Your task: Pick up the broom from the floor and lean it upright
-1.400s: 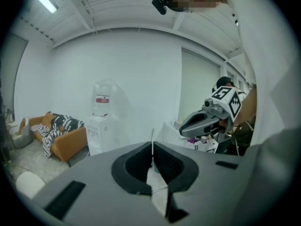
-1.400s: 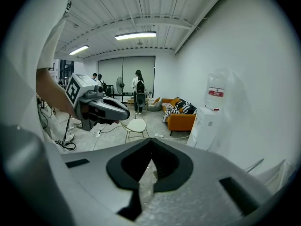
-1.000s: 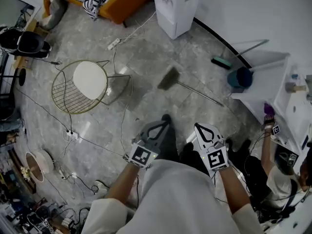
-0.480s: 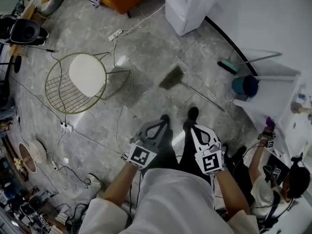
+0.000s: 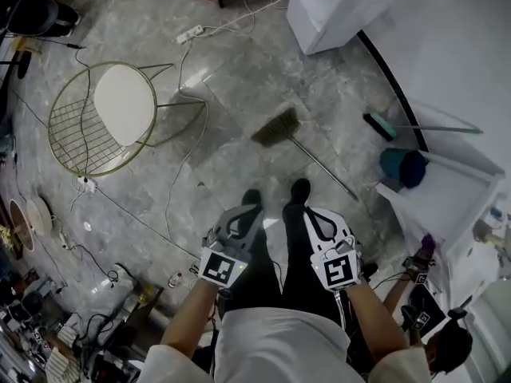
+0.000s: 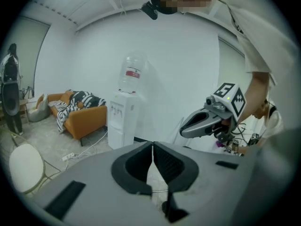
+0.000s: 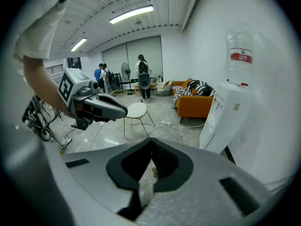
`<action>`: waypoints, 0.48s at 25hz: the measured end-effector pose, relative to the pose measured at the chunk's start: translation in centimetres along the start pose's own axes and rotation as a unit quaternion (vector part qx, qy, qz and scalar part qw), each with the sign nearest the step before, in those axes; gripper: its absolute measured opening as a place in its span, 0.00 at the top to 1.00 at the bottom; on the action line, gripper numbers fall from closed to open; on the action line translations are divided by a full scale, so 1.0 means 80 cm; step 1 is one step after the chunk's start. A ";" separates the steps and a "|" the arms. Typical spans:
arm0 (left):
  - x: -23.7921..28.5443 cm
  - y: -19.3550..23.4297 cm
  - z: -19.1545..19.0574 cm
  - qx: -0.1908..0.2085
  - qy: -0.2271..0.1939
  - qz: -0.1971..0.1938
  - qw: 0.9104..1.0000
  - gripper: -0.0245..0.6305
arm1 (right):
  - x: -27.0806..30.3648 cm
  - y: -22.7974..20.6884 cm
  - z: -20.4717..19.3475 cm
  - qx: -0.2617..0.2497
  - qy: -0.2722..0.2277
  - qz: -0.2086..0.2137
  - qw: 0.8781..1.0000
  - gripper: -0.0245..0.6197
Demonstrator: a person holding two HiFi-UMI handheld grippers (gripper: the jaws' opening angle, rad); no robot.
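The broom (image 5: 277, 128) lies flat on the grey stone floor in the head view. Its dark bristle head points up-left and its thin handle (image 5: 327, 170) runs down-right. My left gripper (image 5: 244, 212) and right gripper (image 5: 308, 214) hang side by side over my shoes, short of the handle and touching nothing. Both are shut with nothing between the jaws. The left gripper view shows its jaws (image 6: 153, 146) pressed together, with the right gripper (image 6: 203, 121) off to the right. In the right gripper view the jaws (image 7: 151, 144) meet too, and the left gripper (image 7: 96, 105) shows at the left.
A wire chair with a white seat (image 5: 120, 106) stands at the left, with cables and a power strip (image 5: 190, 34) around it. A white water dispenser (image 5: 343, 6) stands by the far wall. A teal brush (image 5: 382, 124), a blue bucket (image 5: 403, 166) and a seated person (image 5: 435, 337) are at the right.
Both grippers have sunk lower and stayed shut. I have stepped toward the broom, which now lies closer in front of my shoes.
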State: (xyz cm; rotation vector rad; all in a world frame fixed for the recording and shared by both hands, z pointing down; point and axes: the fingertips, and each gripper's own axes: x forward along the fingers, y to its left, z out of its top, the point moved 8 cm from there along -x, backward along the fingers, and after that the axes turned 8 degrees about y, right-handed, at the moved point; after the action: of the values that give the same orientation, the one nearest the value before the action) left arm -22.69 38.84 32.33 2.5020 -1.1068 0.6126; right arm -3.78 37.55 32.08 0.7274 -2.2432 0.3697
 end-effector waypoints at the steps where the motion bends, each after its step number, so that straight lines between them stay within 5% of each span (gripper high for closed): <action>1: 0.012 0.002 -0.006 -0.006 0.004 0.002 1.000 0.95 | 0.011 -0.009 -0.006 -0.002 0.004 0.006 1.000 0.96; 12: 0.172 0.029 -0.147 -0.025 0.053 -0.004 0.998 0.95 | 0.169 -0.076 -0.141 0.014 0.042 0.041 0.998 0.96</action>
State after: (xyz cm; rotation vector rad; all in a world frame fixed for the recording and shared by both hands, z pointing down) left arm -19.01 34.39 49.65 2.4013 -1.0596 0.6974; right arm -1.47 32.58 49.90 0.6234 -2.1962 0.4652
